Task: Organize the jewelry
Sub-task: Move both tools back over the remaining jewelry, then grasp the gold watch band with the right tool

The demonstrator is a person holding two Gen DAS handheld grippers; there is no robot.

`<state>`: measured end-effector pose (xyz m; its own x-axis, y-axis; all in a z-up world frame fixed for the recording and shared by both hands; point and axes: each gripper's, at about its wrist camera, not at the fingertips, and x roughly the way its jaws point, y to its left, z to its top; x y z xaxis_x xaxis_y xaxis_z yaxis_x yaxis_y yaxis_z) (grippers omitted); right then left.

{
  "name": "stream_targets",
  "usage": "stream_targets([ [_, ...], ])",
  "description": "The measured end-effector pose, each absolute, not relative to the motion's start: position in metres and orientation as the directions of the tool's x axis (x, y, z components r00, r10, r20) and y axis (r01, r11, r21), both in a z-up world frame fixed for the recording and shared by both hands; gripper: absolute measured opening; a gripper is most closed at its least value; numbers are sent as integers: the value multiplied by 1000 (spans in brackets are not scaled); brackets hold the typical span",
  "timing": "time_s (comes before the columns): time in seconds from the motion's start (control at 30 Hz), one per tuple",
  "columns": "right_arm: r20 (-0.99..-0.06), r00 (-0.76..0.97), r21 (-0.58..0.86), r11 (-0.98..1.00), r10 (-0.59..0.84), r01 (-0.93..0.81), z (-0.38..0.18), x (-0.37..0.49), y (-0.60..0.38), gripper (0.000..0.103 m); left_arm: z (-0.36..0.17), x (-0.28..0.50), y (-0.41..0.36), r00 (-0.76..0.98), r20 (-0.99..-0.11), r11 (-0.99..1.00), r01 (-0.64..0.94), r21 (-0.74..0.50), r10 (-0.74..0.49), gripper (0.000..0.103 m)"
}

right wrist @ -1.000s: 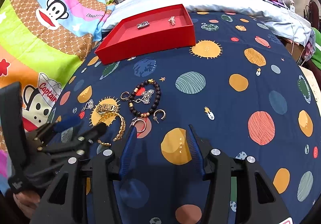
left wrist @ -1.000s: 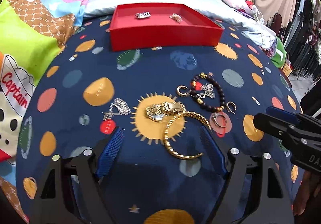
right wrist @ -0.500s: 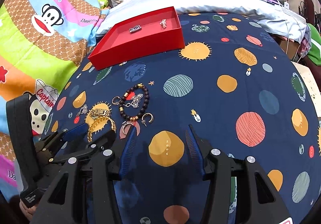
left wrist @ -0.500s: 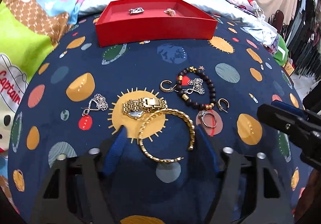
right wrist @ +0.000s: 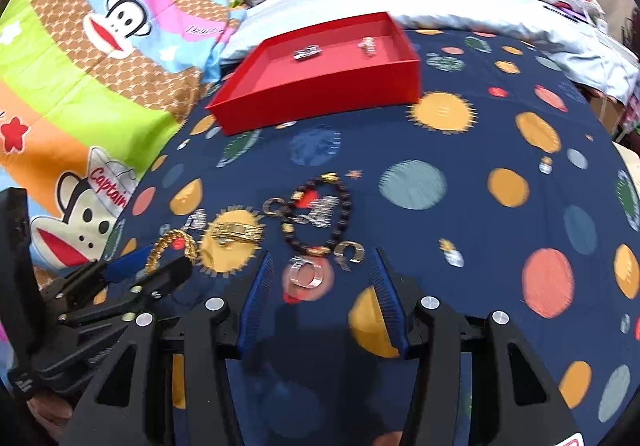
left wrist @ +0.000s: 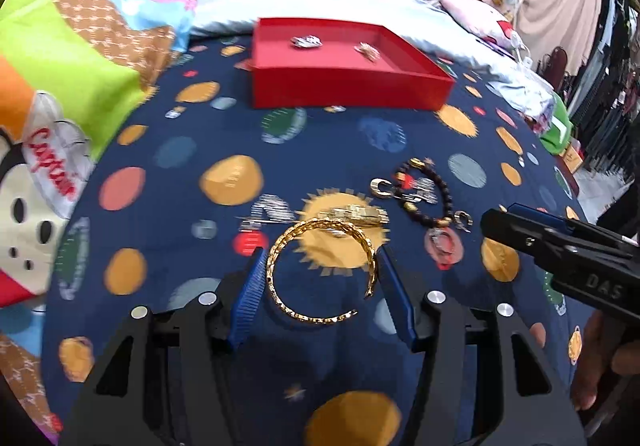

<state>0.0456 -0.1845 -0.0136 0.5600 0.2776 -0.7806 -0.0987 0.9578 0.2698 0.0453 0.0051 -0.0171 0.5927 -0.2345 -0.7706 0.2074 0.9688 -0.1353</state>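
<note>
Straddling the gold bangle [left wrist: 320, 270], the left gripper [left wrist: 320, 294] has its blue pads on either side of the open hoop at the near edge of the bedspread [left wrist: 160, 174]. The jaws stand apart, and whether the pads already touch the metal cannot be told through the blur; the bangle looks to rest on the cloth. The right gripper [right wrist: 320, 294] hangs just beside it, jaws apart and empty, with a silver ring [right wrist: 306, 272] lying on the cloth between its fingertips.

A little farther in, the unsorted pieces lie close together: a gold watch [left wrist: 356, 216] on the printed sun, touching or just behind the bangle; a silver chain [left wrist: 270, 210] to its left; a dark beaded bracelet [right wrist: 320, 218] with a silver charm inside its loop; and a couple of small hoop earrings [right wrist: 350, 252] beside the beads.

At the far edge, against the pale pillow, sits the red tray [left wrist: 348, 88], holding only two small pieces, a silver one [left wrist: 306, 41] and a lighter one [left wrist: 366, 49].

So the job looks barely begun: two items are stowed, and the bangle, watch, chain, bracelet, ring and earrings are left to carry across. The bangle seems the piece in hand.
</note>
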Motion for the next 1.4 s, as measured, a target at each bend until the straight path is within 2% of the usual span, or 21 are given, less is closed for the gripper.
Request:
stream_targets([
  [0.43,-799,481,189,911,360,-367,-30,87,-99,50,-12,48,67,605,-779,986,87,-142,-166,54],
  [0.7,-823,403,221,879,401,-424,-45,97,-91,51,-17,48,78,595,-784,983,74,-166,-177,54],
  [0.77,-826,396,224,878,401,-424,-45,91,-92,47,-18,48,79,592,-786,983,71,-169,-178,54],
  [0.83,-831,391,218,878,396,-427,-45,85,-91,37,-20,49,80,589,-788,982,69,-174,-181,54],
  [1.17,-825,437,181,901,358,-395,-46,93,-86,33,-20,51,72,587,-783,978,91,-189,-206,54],
  [1.27,-828,460,132,910,319,-394,-47,92,-82,22,-20,51,72,588,-782,977,90,-194,-209,54],
  [1.4,-827,463,134,912,319,-388,-47,93,-85,21,-21,51,72,585,-783,977,86,-198,-210,54],
])
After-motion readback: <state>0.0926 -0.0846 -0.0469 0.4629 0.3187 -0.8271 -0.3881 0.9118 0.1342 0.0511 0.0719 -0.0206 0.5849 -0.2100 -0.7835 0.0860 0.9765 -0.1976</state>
